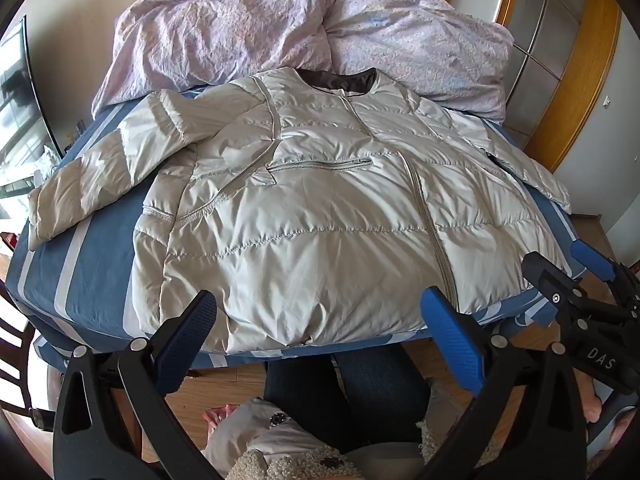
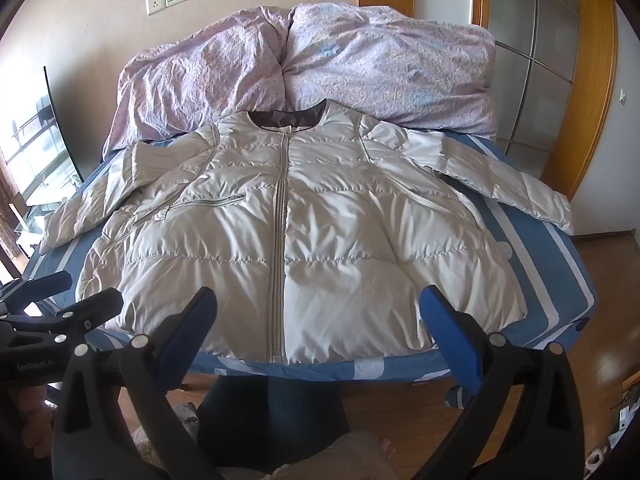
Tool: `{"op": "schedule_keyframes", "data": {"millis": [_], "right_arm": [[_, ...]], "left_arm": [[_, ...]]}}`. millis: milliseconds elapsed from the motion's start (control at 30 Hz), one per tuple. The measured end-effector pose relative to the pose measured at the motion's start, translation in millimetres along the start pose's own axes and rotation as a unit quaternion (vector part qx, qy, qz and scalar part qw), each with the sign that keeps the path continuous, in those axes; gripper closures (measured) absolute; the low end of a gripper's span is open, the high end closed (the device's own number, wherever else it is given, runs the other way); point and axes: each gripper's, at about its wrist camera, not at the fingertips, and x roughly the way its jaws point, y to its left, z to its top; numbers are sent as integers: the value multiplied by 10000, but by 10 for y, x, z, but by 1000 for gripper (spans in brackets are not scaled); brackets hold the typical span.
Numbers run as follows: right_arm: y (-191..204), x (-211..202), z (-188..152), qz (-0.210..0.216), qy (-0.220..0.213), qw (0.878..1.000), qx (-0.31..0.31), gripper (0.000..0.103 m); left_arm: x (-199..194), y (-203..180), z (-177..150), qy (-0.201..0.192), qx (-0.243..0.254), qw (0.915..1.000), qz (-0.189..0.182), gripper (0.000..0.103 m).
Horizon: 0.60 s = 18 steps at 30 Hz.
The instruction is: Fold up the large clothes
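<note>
Puffer jacket [image 2: 304,216] lies flat, zipped, sleeves spread, hem at the near edge of the bed [image 2: 560,280] — no fold made yet. Left gripper [image 1: 316,320] & right gripper [image 2: 316,316] both gaping, empty, off the fabric.

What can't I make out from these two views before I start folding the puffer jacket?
- Cream quilted puffer jacket: underside hidden in both views, lying on the blue striped bedsheet.
- Sleeve cuff on the left: opening faces away, left wrist view.
- Bed's head end: covered by the pink floral duvet, both views.
</note>
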Motion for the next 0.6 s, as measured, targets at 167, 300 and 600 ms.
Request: {"op": "schedule_keyframes", "data": {"millis": [167,300,600], "right_arm": [[0,3,-1,-7,7,10000,2,2],[3,5,-2,1,7,10000,-5,2],[-5,17,-2,12,12,10000,13,2]], "left_arm": [[0,0,0,-2,0,10000,0,1],[0,1,0,-1,0,10000,1,1],[0,0,0,2,1,10000,2,1]]}}
